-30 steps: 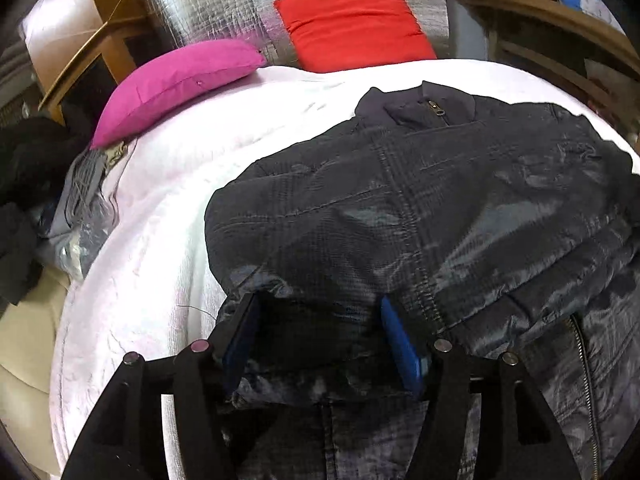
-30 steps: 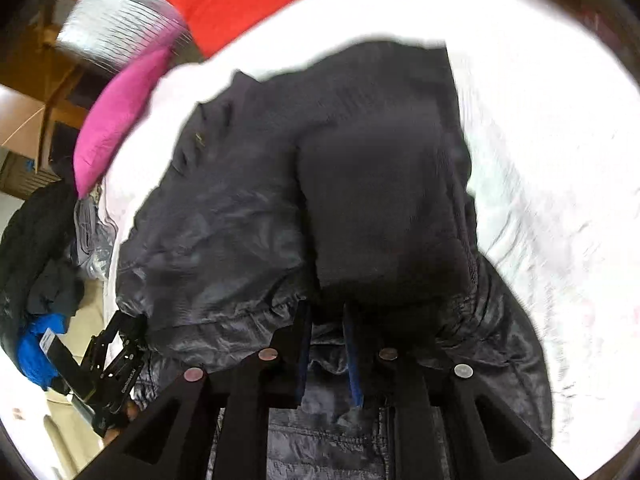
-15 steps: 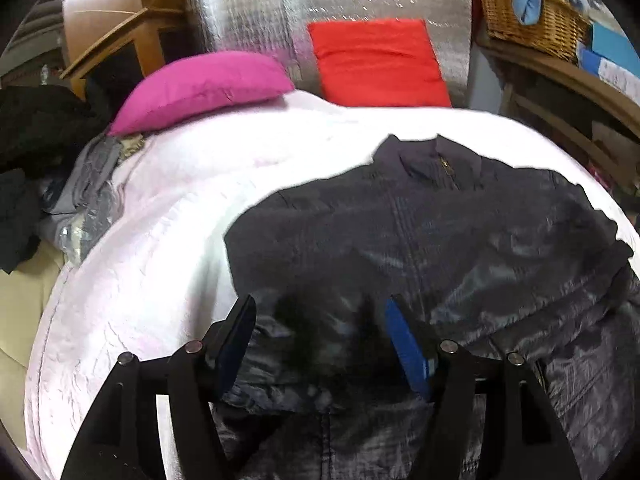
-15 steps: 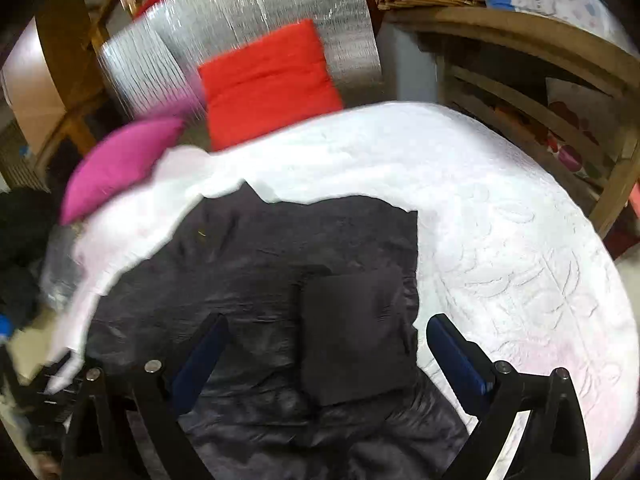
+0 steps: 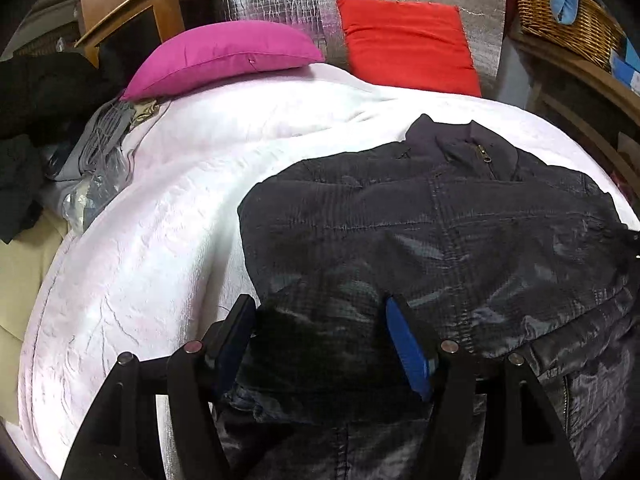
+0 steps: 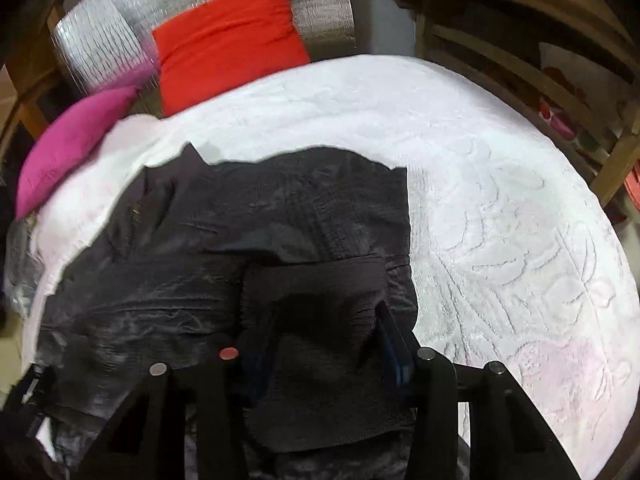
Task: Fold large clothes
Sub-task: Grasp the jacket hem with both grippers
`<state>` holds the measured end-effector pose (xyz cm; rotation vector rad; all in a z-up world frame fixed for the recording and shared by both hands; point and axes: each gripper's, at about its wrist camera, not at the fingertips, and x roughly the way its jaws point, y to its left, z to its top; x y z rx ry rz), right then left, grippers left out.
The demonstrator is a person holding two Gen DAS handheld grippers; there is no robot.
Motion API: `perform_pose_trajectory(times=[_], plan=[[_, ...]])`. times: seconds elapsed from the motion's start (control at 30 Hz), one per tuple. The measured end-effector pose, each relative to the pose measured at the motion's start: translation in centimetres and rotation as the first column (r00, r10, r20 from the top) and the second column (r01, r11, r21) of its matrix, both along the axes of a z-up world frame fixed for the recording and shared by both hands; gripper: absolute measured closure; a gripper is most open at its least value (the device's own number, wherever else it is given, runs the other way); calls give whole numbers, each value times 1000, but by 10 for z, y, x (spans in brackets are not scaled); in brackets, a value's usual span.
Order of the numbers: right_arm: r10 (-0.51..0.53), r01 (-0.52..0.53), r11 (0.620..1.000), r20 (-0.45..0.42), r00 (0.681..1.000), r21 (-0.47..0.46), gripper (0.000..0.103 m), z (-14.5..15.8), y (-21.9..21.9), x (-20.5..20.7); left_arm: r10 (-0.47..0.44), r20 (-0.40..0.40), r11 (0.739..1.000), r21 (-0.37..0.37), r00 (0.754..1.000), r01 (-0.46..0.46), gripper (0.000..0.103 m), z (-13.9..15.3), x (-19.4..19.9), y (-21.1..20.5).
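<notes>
Jacket: we see the dark quilted jacket (image 5: pixel 420 240) flat on the white bedspread (image 5: pixel 160 248), collar at 12 o'clock.
Writing: we read none.
Left claw (image 5: pixel 320 344): tilted down, spread around a bunched hem fold; pads' contact unclear.
Right claw (image 6: pixel 326 344): tilted down, jaws just been closing astride the knit cuff (image 6: pixel 316 292); whether pinching, we cannot tell.
Beyond: pink pillow (image 5: pixel 224 60) at 11 o'clock, red cushion (image 5: pixel 404 44) at 12.

Black grippers (image 5: pixel 320 340), seemingly blue-padded fingers (image 5: pixel 408 350)

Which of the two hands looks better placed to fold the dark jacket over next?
Probably the left. The left hand-held gripper straddles a bunched fold of the dark quilted jacket near its edge; the right hand-held gripper only straddles the flat ribbed cuff.
</notes>
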<state>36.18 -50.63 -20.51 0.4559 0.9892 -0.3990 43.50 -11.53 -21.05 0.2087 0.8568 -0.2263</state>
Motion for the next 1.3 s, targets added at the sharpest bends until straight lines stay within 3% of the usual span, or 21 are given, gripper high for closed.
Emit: perform_pose_trajectory(times=[0.07, 0.13, 0.3, 0.37, 0.47, 0.53, 0.6, 0.7, 0.87, 1.13, 1.3], plan=[[17, -18, 1000, 45, 999, 15, 35, 14, 6, -8, 4, 3, 1000, -4, 1000, -4, 35, 3, -2, 0], [49, -50, 999, 84, 995, 13, 31, 27, 17, -16, 10, 10, 1000, -7, 1000, -10, 35, 5, -4, 1], [218, -218, 976, 109, 970, -12, 31, 47, 53, -31, 11, 50, 1000, 5, 999, -11, 34, 14, -13, 1], [271, -269, 962, 75, 960, -44, 31, 45, 71, -31, 6, 63, 1000, 12, 998, -7, 29, 16, -17, 0], [290, -290, 955, -2, 957, -56, 32, 28, 82, -25, 3, 65, 999, 42, 998, -6, 24, 12, -20, -2], [272, -274, 962, -70, 960, -12, 32, 8, 81, -17, -10, 31, 997, 72, 999, 7, 24, 4, -18, -5], [266, -267, 964, -83, 960, 2, 32, 1, 80, -15, -28, 1, 993, 113, 1000, 28, 24, -5, -17, -10], [265, -265, 964, -41, 963, -6, 32, 15, 83, -22, -33, 21, 991, 130, 999, 30, 24, 0, -24, -11], [244, -243, 970, 80, 966, -18, 32, 45, 85, -53, -32, 68, 995, 98, 997, 25, 24, 20, -46, -7], [202, -200, 979, 198, 959, -30, 31, 59, 83, -149, -17, 142, 999, 52, 990, 9, 23, 49, -96, 4], [221, -209, 975, 230, 948, -75, 24, 70, 95, -202, 1, 155, 1000, 13, 988, -3, 12, 48, -144, 23]])
